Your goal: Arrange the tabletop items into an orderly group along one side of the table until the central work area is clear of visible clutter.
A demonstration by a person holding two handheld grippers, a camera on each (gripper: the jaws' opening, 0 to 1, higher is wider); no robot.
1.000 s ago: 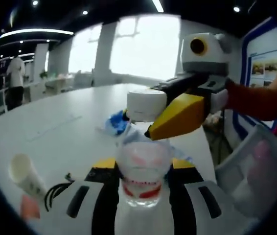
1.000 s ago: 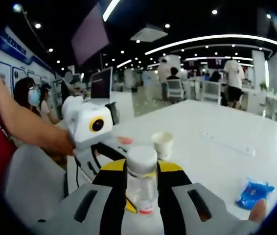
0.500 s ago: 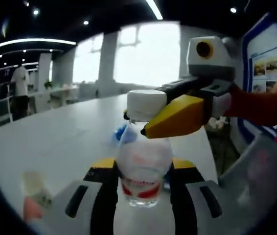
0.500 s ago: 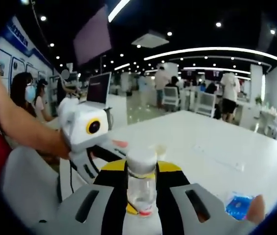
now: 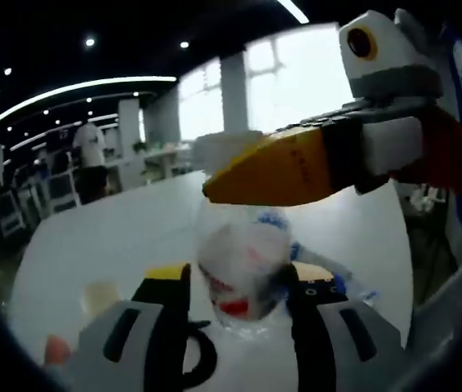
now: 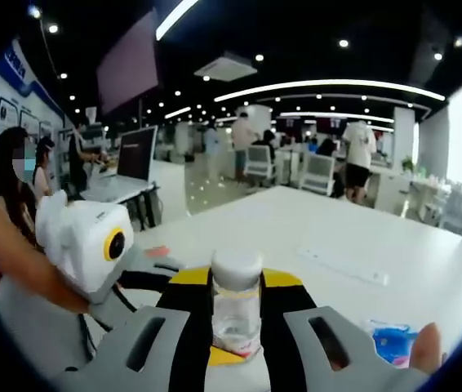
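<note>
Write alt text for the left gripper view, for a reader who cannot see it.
A clear plastic bottle with a red label sits between the left tongs, while the right tongs reach in from the right and close on its white cap. Behind lies a white table with a blue wrapper.

People (image 6: 358, 155) are standing among white chairs (image 6: 319, 173) in the background while a dark laptop (image 6: 135, 153) is sitting open.
</note>
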